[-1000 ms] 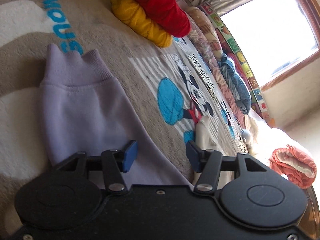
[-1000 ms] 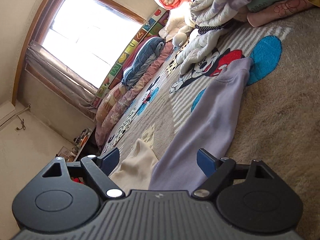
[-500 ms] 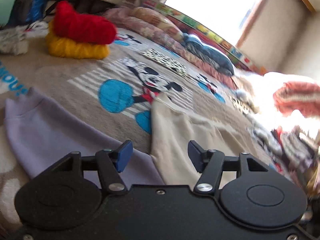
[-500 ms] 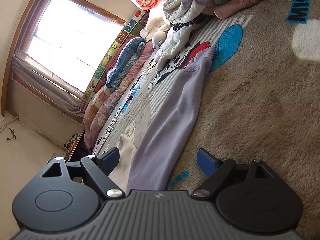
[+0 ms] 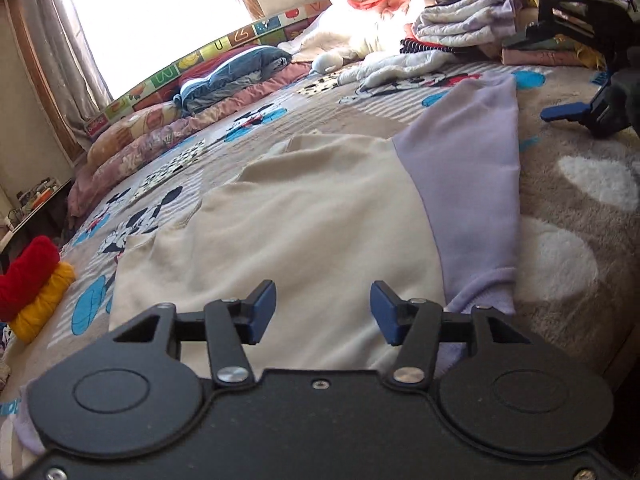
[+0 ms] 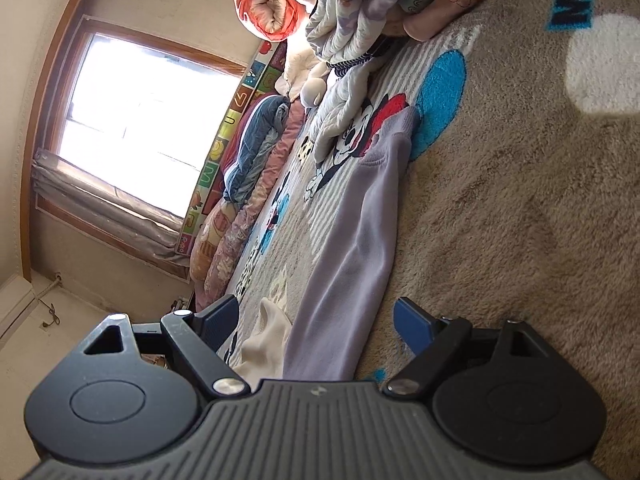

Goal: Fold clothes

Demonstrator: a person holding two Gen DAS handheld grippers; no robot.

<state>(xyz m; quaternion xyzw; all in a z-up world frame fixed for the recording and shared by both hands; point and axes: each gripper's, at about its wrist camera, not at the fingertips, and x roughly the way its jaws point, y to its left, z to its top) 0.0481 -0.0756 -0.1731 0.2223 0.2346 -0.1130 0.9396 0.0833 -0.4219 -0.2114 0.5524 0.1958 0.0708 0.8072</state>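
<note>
Lying flat for folding: cream and lilac sweatshirt (image 5: 320, 216) on near blanket (image 5: 580, 208) | left gripper (image 5: 323, 307) over its hem, jaws closing, grasping nothing | right gripper (image 6: 316, 318) released, straddling lilac sleeve (image 6: 352, 232) at right

Cartoon blanket (image 5: 560, 184), window (image 6: 152, 120).

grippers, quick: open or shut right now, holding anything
Left gripper: fingers apart and closing, over the cream and lilac sweatshirt, gripping nothing.
Right gripper: wide open, lilac sleeve lying between the fingers, not pinched.
</note>
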